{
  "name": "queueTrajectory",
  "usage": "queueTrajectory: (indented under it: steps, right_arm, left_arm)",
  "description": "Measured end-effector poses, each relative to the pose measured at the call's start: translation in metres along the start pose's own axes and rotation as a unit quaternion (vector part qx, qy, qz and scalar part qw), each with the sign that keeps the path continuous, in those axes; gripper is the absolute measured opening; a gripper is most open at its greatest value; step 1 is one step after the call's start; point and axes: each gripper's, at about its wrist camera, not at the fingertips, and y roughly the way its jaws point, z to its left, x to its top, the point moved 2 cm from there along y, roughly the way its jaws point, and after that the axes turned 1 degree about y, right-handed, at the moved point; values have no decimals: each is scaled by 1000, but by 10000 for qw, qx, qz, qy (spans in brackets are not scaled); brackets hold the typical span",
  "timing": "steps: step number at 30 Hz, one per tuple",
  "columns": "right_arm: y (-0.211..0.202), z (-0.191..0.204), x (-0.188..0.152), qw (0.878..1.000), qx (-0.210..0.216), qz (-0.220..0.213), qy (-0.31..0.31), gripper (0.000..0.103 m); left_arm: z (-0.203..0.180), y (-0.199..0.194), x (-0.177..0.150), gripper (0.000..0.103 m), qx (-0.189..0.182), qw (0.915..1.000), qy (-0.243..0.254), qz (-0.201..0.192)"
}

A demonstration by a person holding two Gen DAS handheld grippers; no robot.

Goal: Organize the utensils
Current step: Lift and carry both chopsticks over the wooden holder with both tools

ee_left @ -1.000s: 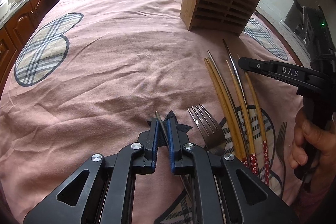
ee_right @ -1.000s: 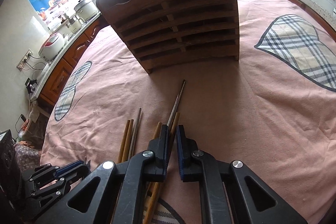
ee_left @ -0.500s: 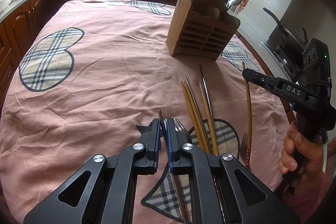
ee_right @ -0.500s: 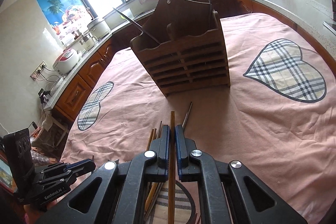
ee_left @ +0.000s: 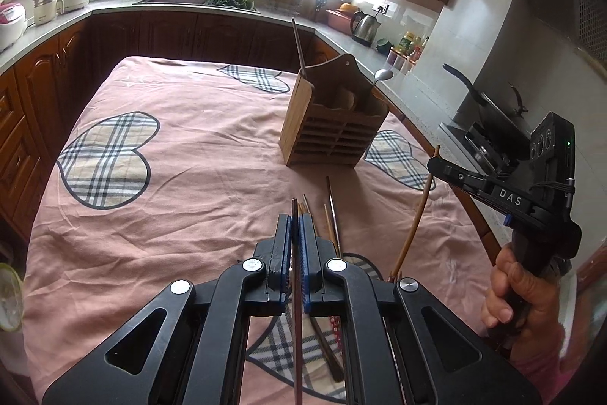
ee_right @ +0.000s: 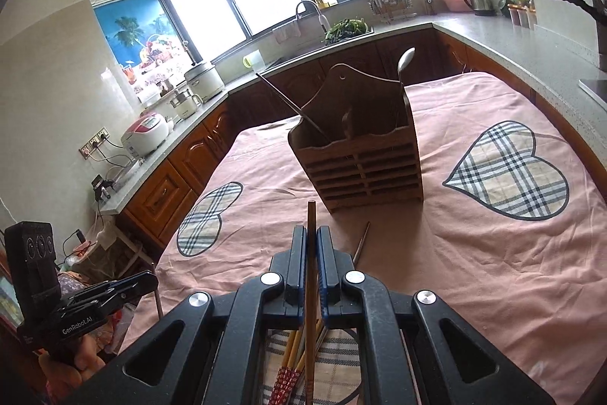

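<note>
My left gripper (ee_left: pixel 295 219) is shut on a thin dark chopstick (ee_left: pixel 296 310), held above the pink tablecloth (ee_left: pixel 197 185). My right gripper (ee_right: pixel 312 230) is shut on a wooden chopstick (ee_right: pixel 311 291) that sticks out past its fingertips. In the left wrist view the right gripper (ee_left: pixel 433 164) sits at the right, its chopstick (ee_left: pixel 415 215) hanging down. The left gripper (ee_right: pixel 150 281) shows low on the left in the right wrist view. A wooden utensil holder (ee_left: pixel 334 135) (ee_right: pixel 364 166) stands ahead, with a chopstick and a spoon (ee_right: pixel 405 57) in it. Several chopsticks (ee_left: pixel 331 215) (ee_right: pixel 294 355) lie on the cloth below.
Plaid heart patches (ee_right: pixel 508 173) mark the cloth. Wooden cabinets and a stone counter (ee_left: pixel 159 8) wrap around the table, with a sink, rice cookers (ee_right: pixel 146 135) and a kettle (ee_left: pixel 366 25). A stove with a pan (ee_left: pixel 489 109) stands at the right.
Both grippers have risen from the cloth, each lifting a chopstick with it. The holder and table now sit lower and farther off in both views.
</note>
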Motion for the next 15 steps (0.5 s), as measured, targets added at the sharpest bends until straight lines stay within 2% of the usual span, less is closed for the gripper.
queueTrajectory:
  steps: [15]
  right_arm:
    - [-29,11,11,9990,-13,-423,-168,5]
  left_arm:
    - [-2,-27,13,3,-37,9985,-49,-538]
